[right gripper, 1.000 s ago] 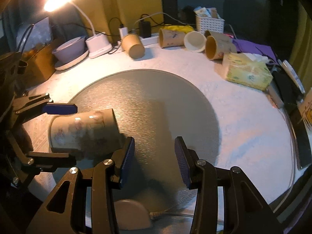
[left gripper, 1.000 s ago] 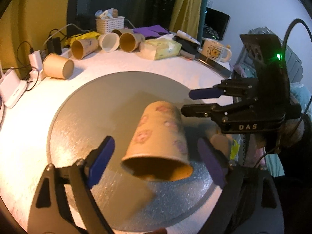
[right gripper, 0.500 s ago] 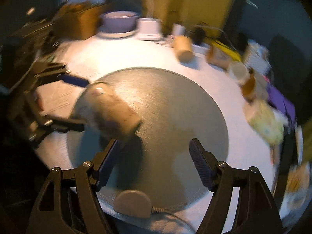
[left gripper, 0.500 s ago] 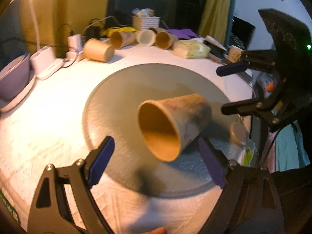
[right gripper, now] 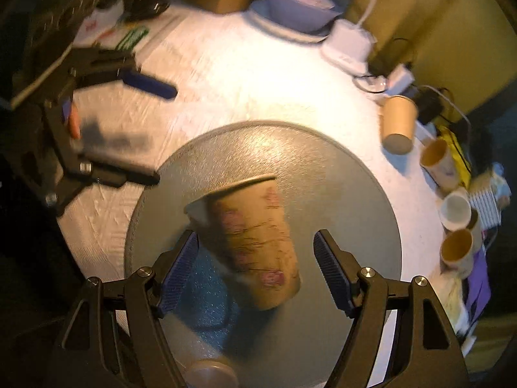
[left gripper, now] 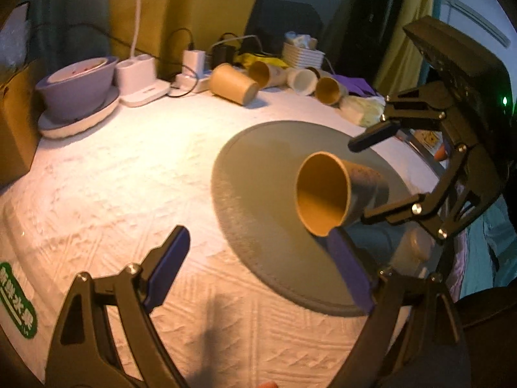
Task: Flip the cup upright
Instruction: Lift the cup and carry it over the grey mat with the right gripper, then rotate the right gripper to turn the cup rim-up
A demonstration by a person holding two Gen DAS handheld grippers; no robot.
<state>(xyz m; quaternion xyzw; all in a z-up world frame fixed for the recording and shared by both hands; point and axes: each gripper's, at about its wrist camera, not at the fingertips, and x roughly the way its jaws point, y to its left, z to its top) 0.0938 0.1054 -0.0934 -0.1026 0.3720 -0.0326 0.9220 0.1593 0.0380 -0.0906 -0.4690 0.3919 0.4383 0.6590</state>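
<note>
A tan paper cup with pink flower prints (right gripper: 255,242) sits between the open jaws of my right gripper (right gripper: 255,274), over the round grey mat (right gripper: 339,177). It is tilted, its rim turned away from the right wrist camera. Both pads stand apart from its wall. In the left wrist view the cup (left gripper: 326,194) shows its open mouth, with my right gripper (left gripper: 368,177) around it. My left gripper (left gripper: 258,274) is open and empty, off to the cup's left, with its right pad just below the rim. It also shows in the right wrist view (right gripper: 152,129).
Several paper cups (left gripper: 234,84) lie on their sides at the table's back edge, beside a white basket (left gripper: 302,53), chargers and cables. A purple bowl on a plate (left gripper: 77,87) and a cardboard box stand at the back left. A tissue pack (left gripper: 362,110) lies behind the mat.
The left gripper has drawn back to the left and let go of the cup. The right gripper has opened wider and now has the cup between its jaws, and the cup has turned.
</note>
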